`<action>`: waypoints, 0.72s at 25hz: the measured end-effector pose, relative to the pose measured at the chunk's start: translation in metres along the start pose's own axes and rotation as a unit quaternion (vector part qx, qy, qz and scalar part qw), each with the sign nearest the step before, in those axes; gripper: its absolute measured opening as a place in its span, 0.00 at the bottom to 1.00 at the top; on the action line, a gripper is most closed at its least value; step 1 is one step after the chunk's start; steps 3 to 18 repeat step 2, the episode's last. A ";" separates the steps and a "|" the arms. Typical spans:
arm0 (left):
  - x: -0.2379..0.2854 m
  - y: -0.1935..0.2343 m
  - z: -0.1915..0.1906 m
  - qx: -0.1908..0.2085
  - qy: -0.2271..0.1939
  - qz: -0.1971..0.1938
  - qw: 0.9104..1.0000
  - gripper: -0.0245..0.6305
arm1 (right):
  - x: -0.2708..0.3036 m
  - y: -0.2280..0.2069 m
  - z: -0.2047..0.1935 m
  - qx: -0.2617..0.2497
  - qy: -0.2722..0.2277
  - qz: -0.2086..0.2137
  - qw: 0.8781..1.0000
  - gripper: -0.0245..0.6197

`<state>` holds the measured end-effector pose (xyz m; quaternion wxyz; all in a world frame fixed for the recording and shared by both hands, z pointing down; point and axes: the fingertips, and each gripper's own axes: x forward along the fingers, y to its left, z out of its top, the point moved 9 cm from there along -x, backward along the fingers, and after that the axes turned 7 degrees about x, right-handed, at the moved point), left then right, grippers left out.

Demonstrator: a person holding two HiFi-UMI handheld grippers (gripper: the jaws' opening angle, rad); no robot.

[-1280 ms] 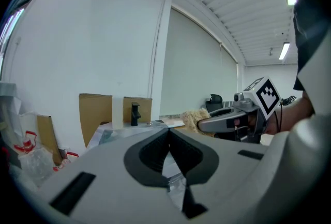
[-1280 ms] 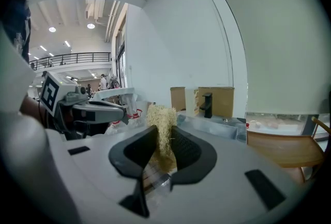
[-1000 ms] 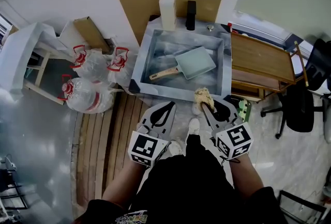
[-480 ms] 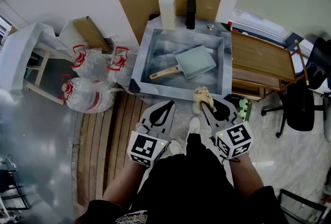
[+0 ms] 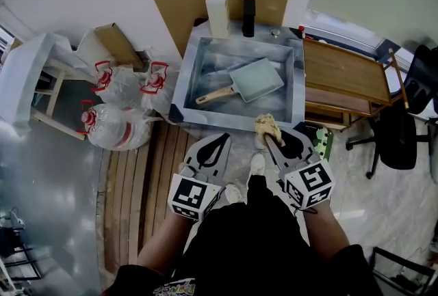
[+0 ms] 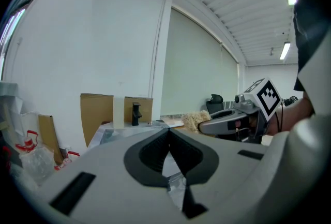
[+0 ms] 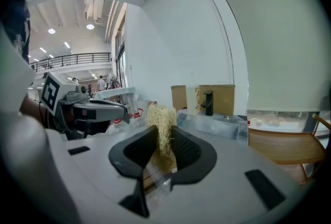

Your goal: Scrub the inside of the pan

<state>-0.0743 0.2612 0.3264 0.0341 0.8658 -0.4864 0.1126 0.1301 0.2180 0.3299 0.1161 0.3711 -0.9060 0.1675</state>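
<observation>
A pale blue square pan (image 5: 258,78) with a wooden handle (image 5: 213,94) lies in the metal sink (image 5: 183,87) ahead of me. My right gripper (image 5: 268,137) is shut on a tan fibrous scrubber (image 5: 267,127), held just short of the sink's near rim; the scrubber (image 7: 162,124) stands up between its jaws (image 7: 164,135). My left gripper (image 5: 222,140) is shut with nothing in it, held beside the right one over the floor; its pads meet at the tip (image 6: 168,131).
A white bottle (image 5: 217,9) and a black faucet (image 5: 248,17) stand at the sink's back, before cardboard. Water jugs in bags (image 5: 116,110) sit at the left, a wooden cart (image 5: 345,79) and a black chair (image 5: 397,141) at the right. Wooden slats (image 5: 147,178) cover the floor below.
The view has shifted slightly; both grippers stay where they were, the right one still holding the scrubber.
</observation>
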 end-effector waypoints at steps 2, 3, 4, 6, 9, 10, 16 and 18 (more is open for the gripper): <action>0.001 -0.001 0.001 0.000 -0.002 0.000 1.000 0.05 | -0.001 -0.002 0.000 0.000 -0.001 -0.001 1.000 0.19; 0.001 -0.001 0.001 0.000 -0.002 0.000 1.000 0.05 | -0.001 -0.002 0.000 0.000 -0.001 -0.001 1.000 0.19; 0.001 -0.001 0.001 0.000 -0.002 0.000 1.000 0.05 | -0.001 -0.002 0.000 0.000 -0.001 -0.001 1.000 0.19; 0.001 -0.001 0.001 0.000 -0.002 0.000 1.000 0.05 | -0.001 -0.002 0.000 0.000 -0.001 -0.001 1.000 0.19; 0.001 -0.001 0.001 0.000 -0.002 0.000 1.000 0.05 | -0.001 -0.002 0.000 0.000 -0.001 -0.001 1.000 0.19; 0.001 -0.001 0.001 0.000 -0.002 0.000 1.000 0.05 | -0.001 -0.002 0.000 0.000 -0.001 -0.001 1.000 0.19; 0.001 -0.001 0.001 0.000 -0.002 0.000 1.000 0.05 | -0.001 -0.002 0.000 0.000 -0.001 -0.001 1.000 0.19; 0.001 -0.001 0.001 0.000 -0.002 0.000 1.000 0.05 | -0.001 -0.002 0.000 0.000 -0.001 -0.001 1.000 0.19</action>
